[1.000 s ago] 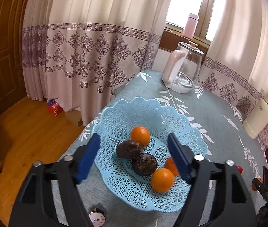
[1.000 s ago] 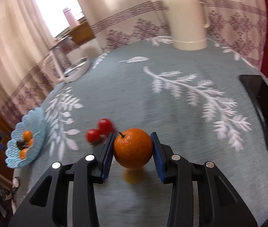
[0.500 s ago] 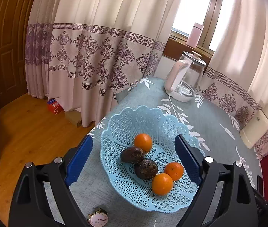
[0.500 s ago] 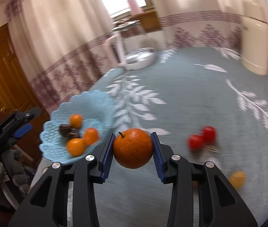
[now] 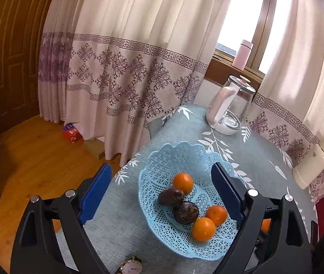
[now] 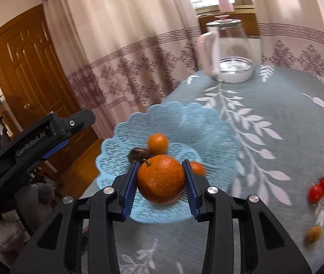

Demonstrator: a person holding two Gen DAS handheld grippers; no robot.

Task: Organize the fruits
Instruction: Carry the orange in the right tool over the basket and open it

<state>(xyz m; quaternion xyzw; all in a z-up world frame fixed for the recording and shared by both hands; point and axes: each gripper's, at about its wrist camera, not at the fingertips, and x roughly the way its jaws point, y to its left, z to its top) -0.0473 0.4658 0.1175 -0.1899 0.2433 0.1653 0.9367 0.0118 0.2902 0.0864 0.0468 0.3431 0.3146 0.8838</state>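
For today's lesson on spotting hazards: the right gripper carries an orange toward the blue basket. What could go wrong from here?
1. The basket is shallow, and the orange might roll out if the right gripper releases high.
2. It may knock the oranges already inside.
3. The basket sits near the table edge; a push could tip it off.

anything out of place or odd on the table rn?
Nothing spilled or damaged. Only strays: two cherry tomatoes and two small yellow fruits lie loose on the tablecloth, outside the blue basket. A wristwatch lies by the basket.
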